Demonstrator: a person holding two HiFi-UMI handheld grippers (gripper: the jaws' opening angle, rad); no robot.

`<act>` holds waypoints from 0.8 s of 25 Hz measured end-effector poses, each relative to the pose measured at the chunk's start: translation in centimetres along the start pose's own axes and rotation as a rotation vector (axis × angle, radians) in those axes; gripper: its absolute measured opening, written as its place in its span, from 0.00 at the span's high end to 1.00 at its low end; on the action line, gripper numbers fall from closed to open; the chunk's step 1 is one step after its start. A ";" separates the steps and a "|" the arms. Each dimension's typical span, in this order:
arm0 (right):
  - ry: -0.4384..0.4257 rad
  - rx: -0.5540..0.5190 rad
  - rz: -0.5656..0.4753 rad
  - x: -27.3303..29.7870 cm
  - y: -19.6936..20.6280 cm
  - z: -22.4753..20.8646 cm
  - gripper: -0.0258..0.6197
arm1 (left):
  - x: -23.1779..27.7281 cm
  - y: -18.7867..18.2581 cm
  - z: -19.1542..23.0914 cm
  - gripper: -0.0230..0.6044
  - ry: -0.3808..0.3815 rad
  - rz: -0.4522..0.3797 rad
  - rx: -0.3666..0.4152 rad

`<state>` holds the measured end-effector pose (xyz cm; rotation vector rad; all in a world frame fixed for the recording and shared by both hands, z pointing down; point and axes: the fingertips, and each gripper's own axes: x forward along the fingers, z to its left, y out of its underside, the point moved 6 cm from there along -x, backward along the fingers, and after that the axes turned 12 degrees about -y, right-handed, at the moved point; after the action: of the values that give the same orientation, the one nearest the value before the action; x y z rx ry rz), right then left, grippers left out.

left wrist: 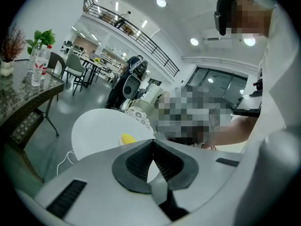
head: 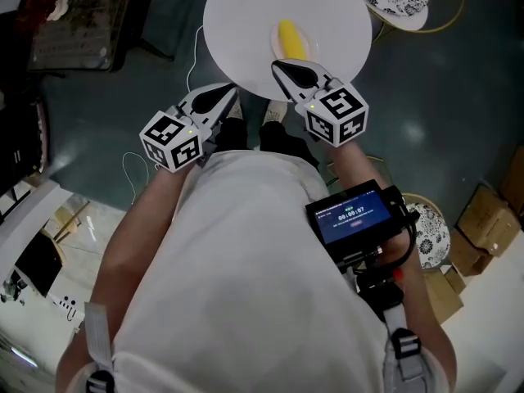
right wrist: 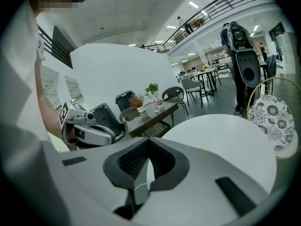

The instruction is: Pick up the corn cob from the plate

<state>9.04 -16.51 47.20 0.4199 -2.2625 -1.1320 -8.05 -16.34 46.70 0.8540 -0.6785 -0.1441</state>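
1 yellow corn cob [head: 288, 38] lies on a small white plate [head: 309, 39] mid round white table [head: 237, 15]. It is probably light, firm and prone to rolling, so pinch across its middle. Just nearer, right gripper [head: 277, 64] and left gripper [head: 234, 90] are both closed, empty.

Corn cob [head: 288, 38] on plate [head: 310, 41], ctr of table [head: 241, 15].
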 end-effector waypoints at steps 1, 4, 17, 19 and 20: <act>0.002 0.001 0.005 -0.1 0.1 0.0 0.96 | 0.1 0.0 0.0 0.96 0.003 0.001 -0.002; 0.005 0.004 0.019 -0.2 0.2 -0.1 0.96 | 0.3 0.0 0.1 0.96 0.002 0.002 -0.011; 0.063 0.028 0.126 -1.0 2.0 -1.4 0.96 | 0.9 0.2 0.5 0.95 0.004 -0.022 -0.063; 0.099 0.039 0.168 -1.4 2.8 -1.9 0.96 | 0.9 0.6 0.3 0.95 0.007 -0.023 -0.073; 0.112 0.045 0.186 -1.6 3.2 -2.1 0.96 | 0.9 0.7 0.2 0.95 0.007 -0.021 -0.075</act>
<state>11.51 -15.16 50.24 0.2772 -2.1820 -0.9416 -7.52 -16.32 47.75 0.7896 -0.6537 -0.1847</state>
